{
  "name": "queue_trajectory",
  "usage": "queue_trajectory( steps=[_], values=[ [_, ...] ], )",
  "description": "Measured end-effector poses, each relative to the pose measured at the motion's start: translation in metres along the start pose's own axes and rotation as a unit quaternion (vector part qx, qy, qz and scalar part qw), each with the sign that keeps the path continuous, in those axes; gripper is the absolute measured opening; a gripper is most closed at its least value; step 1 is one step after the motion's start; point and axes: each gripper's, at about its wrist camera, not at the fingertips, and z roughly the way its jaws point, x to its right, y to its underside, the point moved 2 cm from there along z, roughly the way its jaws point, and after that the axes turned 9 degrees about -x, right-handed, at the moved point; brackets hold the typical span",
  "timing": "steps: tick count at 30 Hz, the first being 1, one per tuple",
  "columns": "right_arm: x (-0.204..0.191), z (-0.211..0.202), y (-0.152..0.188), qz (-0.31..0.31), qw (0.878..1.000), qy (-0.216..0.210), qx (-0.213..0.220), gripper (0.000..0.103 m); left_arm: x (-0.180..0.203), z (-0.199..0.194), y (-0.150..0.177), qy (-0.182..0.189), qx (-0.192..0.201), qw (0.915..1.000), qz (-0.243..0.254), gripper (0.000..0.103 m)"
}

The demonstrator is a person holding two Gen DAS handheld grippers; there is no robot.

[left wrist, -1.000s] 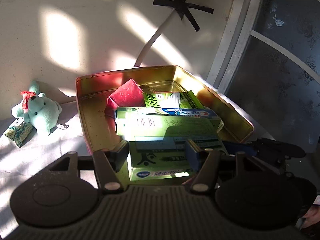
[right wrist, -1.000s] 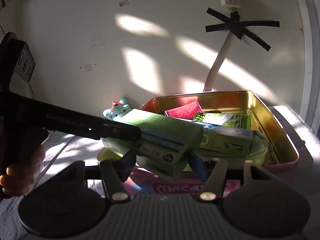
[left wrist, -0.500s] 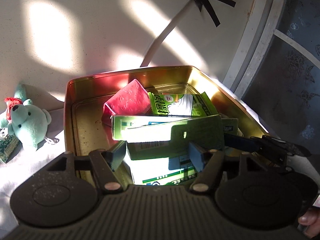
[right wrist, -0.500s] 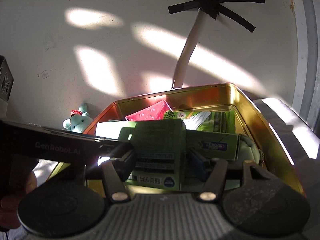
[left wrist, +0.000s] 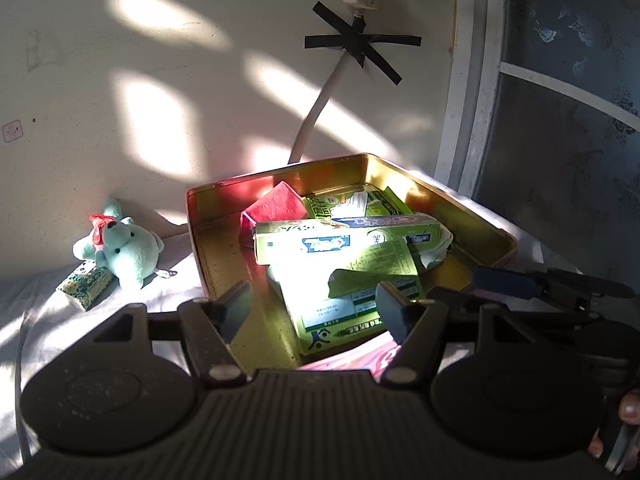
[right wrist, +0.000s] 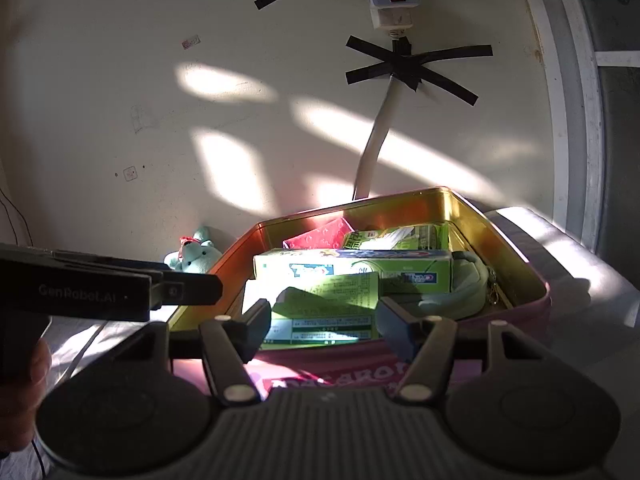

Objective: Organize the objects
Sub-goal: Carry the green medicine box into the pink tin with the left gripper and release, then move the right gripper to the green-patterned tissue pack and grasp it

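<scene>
A gold tin (left wrist: 200, 232) with pink outer walls holds a red packet (left wrist: 276, 210), a toothpaste box (left wrist: 344, 240) and a green medicine box (left wrist: 348, 300) lying on top near the front. The tin (right wrist: 520, 264) and the green box (right wrist: 332, 312) also show in the right wrist view. My left gripper (left wrist: 316, 308) is open and empty, just in front of the tin. My right gripper (right wrist: 324, 320) is open and empty over the tin's front wall. The green box lies loose, apart from both.
A teal plush bear (left wrist: 124, 248) and a small patterned box (left wrist: 86, 288) lie on the white cloth left of the tin. A wall with a taped cable and power strip (right wrist: 392, 4) stands behind. A window frame (left wrist: 472, 80) is at the right.
Both grippers opened and let go of the green box, which now lies in the tin. Both grippers pulled back toward the tin's front and rose a little.
</scene>
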Motion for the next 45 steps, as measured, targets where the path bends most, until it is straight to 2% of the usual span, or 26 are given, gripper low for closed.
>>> queue_trajectory(
  steps=[5,12,16,30,45],
  values=[
    [-0.003,-0.020,0.020,0.030,0.999,-0.016,0.005,0.060,-0.002,-0.019,0.028,-0.031,0.005,0.9994,0.013,0.070],
    [-0.021,-0.023,0.045,0.044,0.998,-0.035,-0.022,0.060,-0.018,-0.029,0.064,-0.064,-0.007,0.9978,0.014,0.070],
    [-0.046,-0.016,0.057,0.025,0.998,-0.038,-0.047,0.060,-0.037,-0.033,0.078,-0.090,-0.010,0.9959,0.001,0.070],
    [-0.113,0.009,0.062,-0.042,0.994,-0.058,-0.084,0.060,-0.114,-0.033,0.111,-0.161,-0.022,0.9850,-0.057,0.070],
    [-0.164,0.047,0.061,-0.094,0.987,-0.068,-0.116,0.060,-0.185,-0.026,0.125,-0.202,-0.030,0.9738,-0.099,0.071]
  ],
)
